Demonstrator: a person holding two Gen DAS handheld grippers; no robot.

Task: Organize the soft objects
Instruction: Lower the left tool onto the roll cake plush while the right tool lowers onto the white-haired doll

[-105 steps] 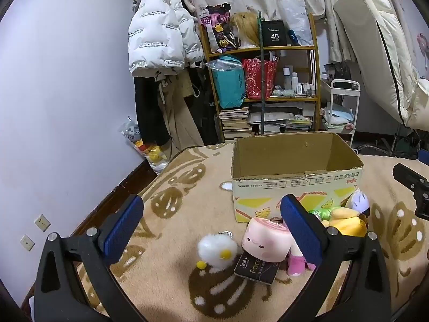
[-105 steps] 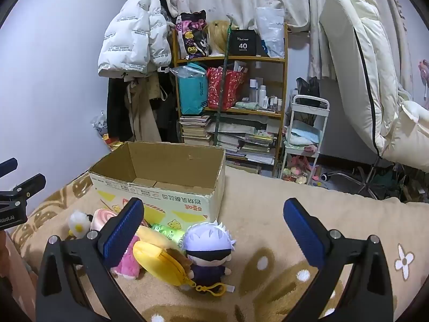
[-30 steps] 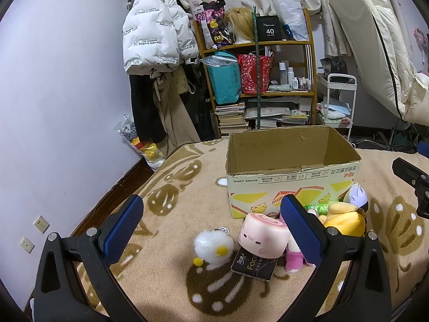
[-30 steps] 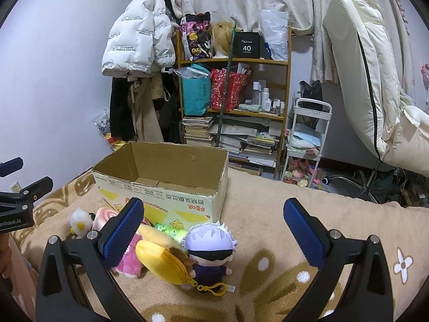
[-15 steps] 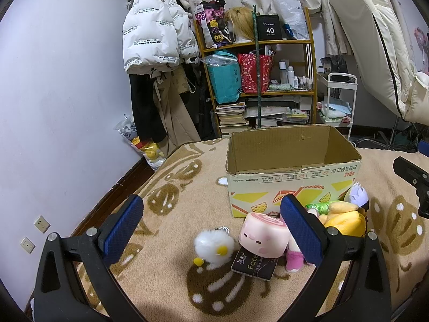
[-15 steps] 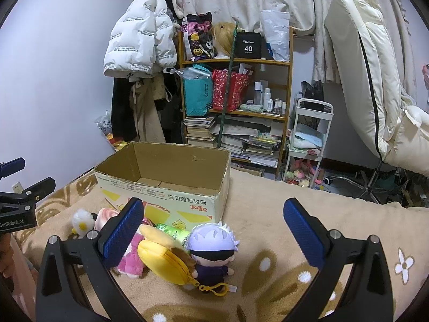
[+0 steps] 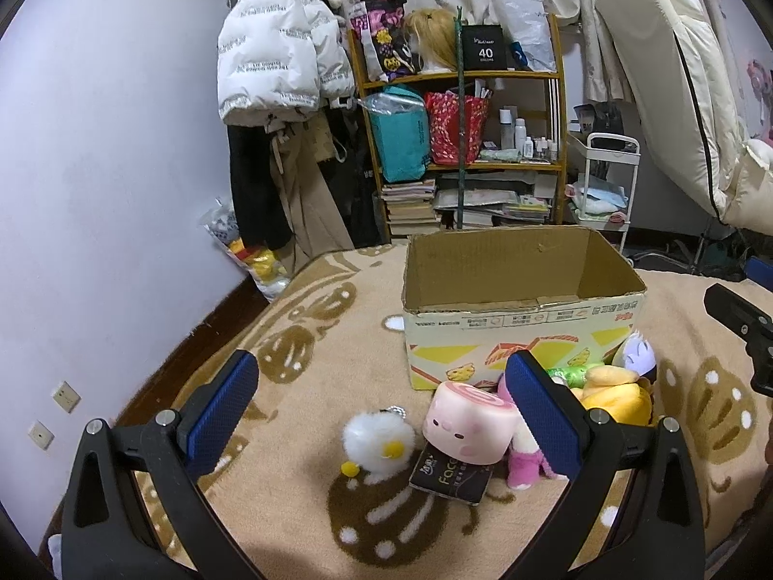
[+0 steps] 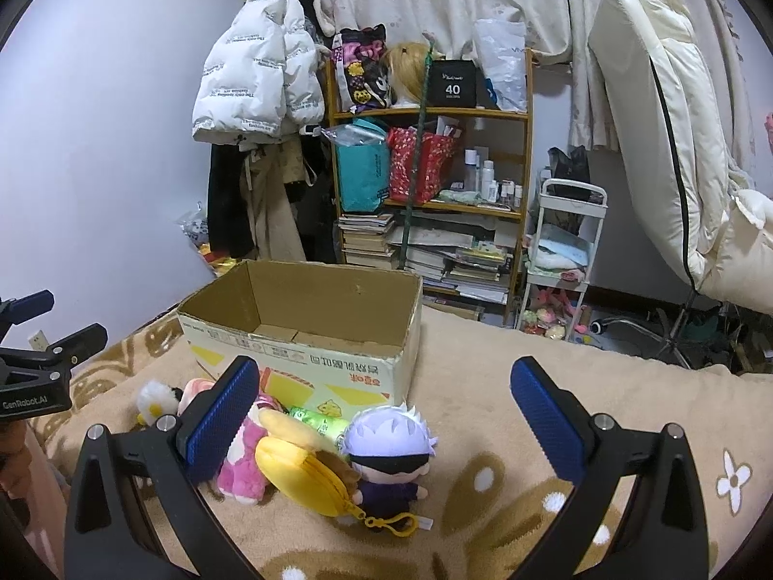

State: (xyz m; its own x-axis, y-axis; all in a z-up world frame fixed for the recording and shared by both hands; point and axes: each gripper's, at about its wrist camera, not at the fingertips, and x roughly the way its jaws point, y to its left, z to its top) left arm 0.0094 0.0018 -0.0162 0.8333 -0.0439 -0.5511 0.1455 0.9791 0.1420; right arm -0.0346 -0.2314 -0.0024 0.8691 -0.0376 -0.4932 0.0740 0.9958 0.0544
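Both grippers hang empty with jaws spread wide — the left gripper (image 7: 381,411) above a white fluffy toy (image 7: 378,441), the right gripper (image 8: 386,415) above a white-haired doll (image 8: 391,449). The toys lie on the blanket (image 8: 483,386) just before the open cardboard box (image 8: 309,338).

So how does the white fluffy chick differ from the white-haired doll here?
The white fluffy chick is a round ball of fur with a yellow beak; the white-haired doll has a head, a black blindfold and a dark body. The chick lies at the left end of the row, the doll at the right. Both rest on the blanket outside the cardboard box.
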